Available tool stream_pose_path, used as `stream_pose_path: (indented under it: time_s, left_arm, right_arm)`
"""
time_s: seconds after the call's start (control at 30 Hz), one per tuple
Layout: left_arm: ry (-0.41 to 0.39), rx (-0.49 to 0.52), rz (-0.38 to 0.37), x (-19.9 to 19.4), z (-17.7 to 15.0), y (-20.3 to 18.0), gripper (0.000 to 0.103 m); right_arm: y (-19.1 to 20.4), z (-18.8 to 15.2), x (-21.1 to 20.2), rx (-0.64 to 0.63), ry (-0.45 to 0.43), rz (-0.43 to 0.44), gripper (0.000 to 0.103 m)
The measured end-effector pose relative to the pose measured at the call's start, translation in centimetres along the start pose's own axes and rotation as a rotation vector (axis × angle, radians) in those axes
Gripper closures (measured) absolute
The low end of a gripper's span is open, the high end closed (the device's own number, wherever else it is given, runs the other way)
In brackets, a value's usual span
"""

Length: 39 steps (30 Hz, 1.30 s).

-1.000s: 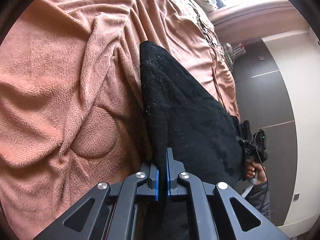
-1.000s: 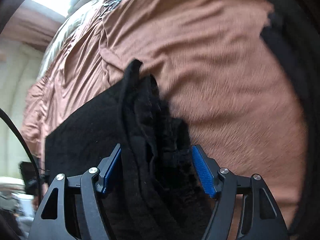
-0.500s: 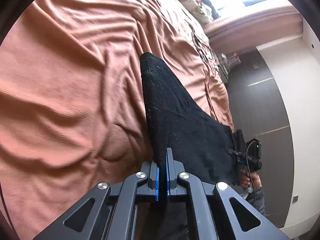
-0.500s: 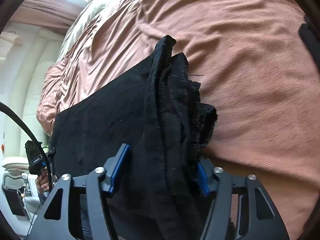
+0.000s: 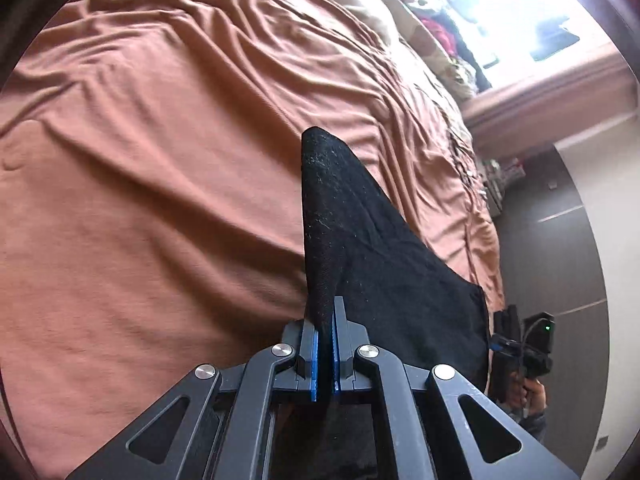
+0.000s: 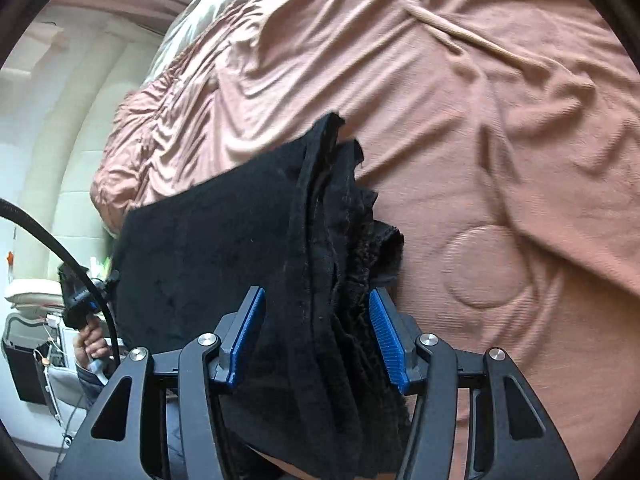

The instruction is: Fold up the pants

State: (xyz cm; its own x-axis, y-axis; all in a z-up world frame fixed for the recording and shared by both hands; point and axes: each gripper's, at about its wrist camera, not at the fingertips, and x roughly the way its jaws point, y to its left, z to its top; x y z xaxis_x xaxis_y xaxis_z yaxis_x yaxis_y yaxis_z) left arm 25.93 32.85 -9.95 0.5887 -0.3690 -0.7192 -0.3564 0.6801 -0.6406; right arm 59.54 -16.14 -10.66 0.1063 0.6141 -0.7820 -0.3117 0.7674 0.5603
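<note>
1. Item: black pants [image 5: 384,280], one garment, held above a bed covered in a rust-brown bedspread [image 5: 168,168]. The cloth hangs stretched between the two tools and is clear of the bed as far as the views show.
2. Left gripper [image 5: 324,356]: fingers [image 5: 313,364] pressed nearly together, pinching a thin edge of the pants. The cloth rises from the pinch to a point and spreads away to the right.
3. Right gripper [image 6: 318,340]: fingers [image 6: 386,342] about half apart and clamped on a thick bundle of several gathered layers, apparently the waistband or hem end. The blue pads press the bundle on both sides.
4. Progress, judged: the bunched layers in the right grip suggest the garment is already doubled at least once. It is being carried, not yet laid down. Still to do: set it flat on the bedspread, smooth it and make the remaining fold or folds.
5. Change against the earlier views: the right fingers have narrowed on the bundle. A round embossed patch [image 6: 486,266] in the bedspread, earlier in the left view, now shows in the right view. In the left view the window end of the bed [image 5: 440,36] shows more fully than before, so both tools have travelled across the bed.
6. Other: the opposite hand and its tool show at each view's edge.
</note>
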Motion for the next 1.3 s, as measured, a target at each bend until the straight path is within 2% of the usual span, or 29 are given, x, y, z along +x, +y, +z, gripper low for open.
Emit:
stream_pose_path:
  time_s: [0.13, 0.33, 0.53, 0.67, 0.77, 0.83, 0.9, 0.97, 1.13, 1.3]
  left_arm:
    - [-0.017, -0.016, 0.016, -1.1, 0.4, 1.0, 0.099]
    - [-0.035, -0.059, 0.060, -2.3, 1.2, 3.3, 0.099]
    - [-0.023, -0.094, 0.123, -1.8, 0.8, 4.5, 0.098]
    - [-0.007, -0.098, 0.189, -1.0, 0.5, 4.8, 0.092]
    - [0.000, -0.097, 0.281, -0.8, 0.3, 5.1, 0.090]
    - [0.010, -0.109, 0.304, -0.7, 0.0, 5.3, 0.082]
    - [0.008, -0.120, 0.303, -0.8, -0.3, 5.5, 0.067]
    - [0.004, -0.120, 0.317, -0.9, -0.6, 5.6, 0.063]
    - [0.011, -0.134, 0.339, -0.9, -1.1, 5.6, 0.063]
    - [0.009, -0.142, 0.354, -0.9, -1.5, 5.4, 0.063]
  right_arm:
    - [0.9, -0.1, 1.8, 0.008, 0.012, 0.063, 0.051]
    - [1.3, -1.0, 4.6, -0.008, 0.041, 0.113, 0.051]
    - [1.2, -0.7, 6.1, 0.005, 0.002, 0.200, 0.051]
    - [0.2, -0.5, 6.1, 0.018, -0.052, 0.275, 0.051]
    - [-0.5, -0.3, 6.4, 0.024, -0.076, 0.340, 0.051]
    - [-0.7, -0.4, 6.6, 0.016, -0.083, 0.367, 0.051]
    - [-0.7, -0.6, 6.6, 0.002, -0.092, 0.393, 0.051]
    - [-0.6, -0.6, 6.5, -0.015, -0.112, 0.439, 0.051]
    - [0.4, -0.5, 6.8, -0.055, -0.132, 0.529, 0.051]
    - [2.2, 0.0, 7.8, -0.115, -0.127, 0.577, 0.051]
